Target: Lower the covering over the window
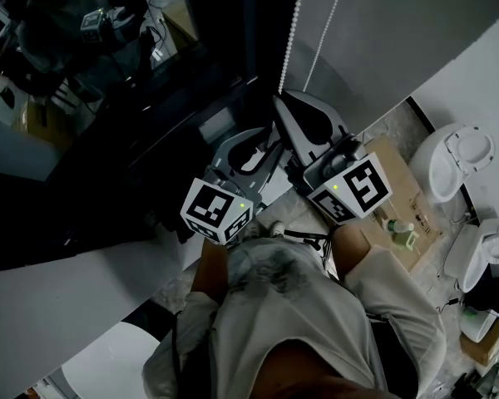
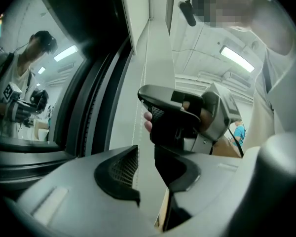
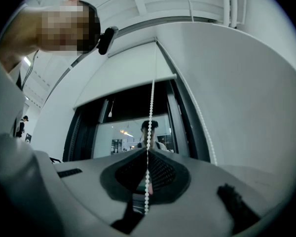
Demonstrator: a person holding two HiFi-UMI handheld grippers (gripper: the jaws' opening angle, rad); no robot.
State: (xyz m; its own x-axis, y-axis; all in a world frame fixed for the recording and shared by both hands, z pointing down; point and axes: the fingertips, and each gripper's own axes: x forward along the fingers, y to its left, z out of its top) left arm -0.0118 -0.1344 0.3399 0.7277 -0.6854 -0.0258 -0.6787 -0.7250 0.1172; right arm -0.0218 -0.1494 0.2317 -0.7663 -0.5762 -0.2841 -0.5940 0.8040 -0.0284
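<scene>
Both forearms are up in front of the chest, elbows bent, a gripper in each hand, held close side by side. Left gripper (image 2: 147,174): points about level, jaws apart, clear gap between the pads. Right gripper (image 3: 147,179): sits higher than the left, tipped slightly up, jaws fully together and clamped on the bead chain (image 3: 152,112), which runs straight through the pads. Right hand's fingers (image 2: 148,118) are wrapped round its handle. Left marker cube (image 1: 218,212) and right marker cube (image 1: 355,188) face up toward the head.
</scene>
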